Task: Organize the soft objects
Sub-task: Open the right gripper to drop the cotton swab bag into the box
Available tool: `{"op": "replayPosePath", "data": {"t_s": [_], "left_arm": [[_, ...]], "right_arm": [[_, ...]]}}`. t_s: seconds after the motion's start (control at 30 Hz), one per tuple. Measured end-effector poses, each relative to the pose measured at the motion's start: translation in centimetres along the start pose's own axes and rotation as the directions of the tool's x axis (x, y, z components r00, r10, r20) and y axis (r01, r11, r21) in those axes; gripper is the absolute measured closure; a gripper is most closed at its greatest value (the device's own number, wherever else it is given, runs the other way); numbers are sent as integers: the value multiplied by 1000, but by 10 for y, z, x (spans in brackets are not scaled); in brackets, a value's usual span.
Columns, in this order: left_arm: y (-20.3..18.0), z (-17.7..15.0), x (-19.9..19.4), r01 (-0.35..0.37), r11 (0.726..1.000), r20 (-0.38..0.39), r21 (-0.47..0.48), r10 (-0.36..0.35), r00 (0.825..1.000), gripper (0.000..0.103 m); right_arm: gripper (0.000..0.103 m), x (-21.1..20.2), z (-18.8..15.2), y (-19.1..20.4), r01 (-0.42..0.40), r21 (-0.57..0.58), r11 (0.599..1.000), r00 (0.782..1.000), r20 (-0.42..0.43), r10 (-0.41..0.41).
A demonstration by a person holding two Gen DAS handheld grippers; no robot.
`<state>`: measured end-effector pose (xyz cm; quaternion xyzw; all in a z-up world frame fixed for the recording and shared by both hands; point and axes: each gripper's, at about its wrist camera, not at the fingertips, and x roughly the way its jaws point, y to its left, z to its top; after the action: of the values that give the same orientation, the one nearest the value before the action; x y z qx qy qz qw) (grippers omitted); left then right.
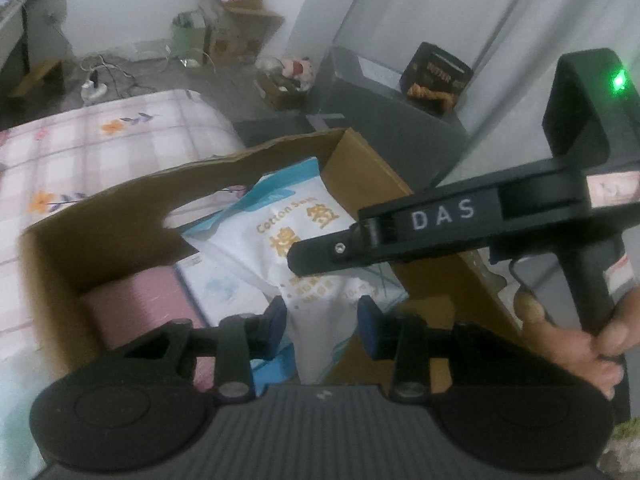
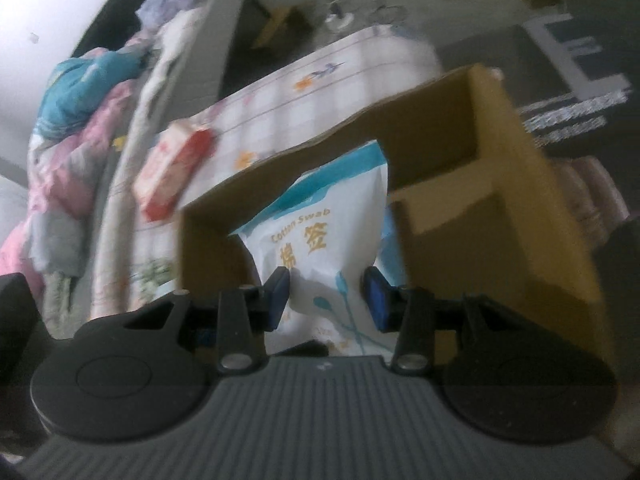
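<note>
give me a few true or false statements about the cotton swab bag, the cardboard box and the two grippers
1. The cotton swab bag is white with teal trim. True.
2. The cardboard box stands on bare floor. False: it rests on a floral checked bedspread.
3. The right gripper has the bag between its fingers. True; whether the pads press on it cannot be told.
4. A pink item lies inside the box at its left. True.
5. The red and white pack sits inside the box. False: it lies outside, on the bedspread.
6. The left gripper is far from the box. False: it is right over it, beside the right gripper.
</note>
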<state>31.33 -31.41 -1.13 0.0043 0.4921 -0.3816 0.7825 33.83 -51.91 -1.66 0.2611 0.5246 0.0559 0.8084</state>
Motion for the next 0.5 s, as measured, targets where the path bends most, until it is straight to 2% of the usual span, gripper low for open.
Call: {"op": "replayPosePath", "data": {"t_s": [0.1,0.2,0.23,0.33,0.5], "left_arm": [[0,5,22,-16,1000,-26,0,16,1000,48],[5,5,35,-48,999,-47,-17,47,998,47],[7,4,36,-53,998,-52,-22,52,997,47],[10,3,31,-61,998,-46,-22,60,997,47],[14,1,3,-87,996,-5,-26,87,996,44]], "right_arm": [[62,11,11,-15,48,-10,999,999,13,-47],[62,24,18,-25,132,-45,990,991,42,-130],[66,28,20,-29,151,-48,987,988,48,-149],[67,30,20,-39,128,-40,991,991,50,-126],[65,20,16,-34,124,-48,991,990,78,-120]]}}
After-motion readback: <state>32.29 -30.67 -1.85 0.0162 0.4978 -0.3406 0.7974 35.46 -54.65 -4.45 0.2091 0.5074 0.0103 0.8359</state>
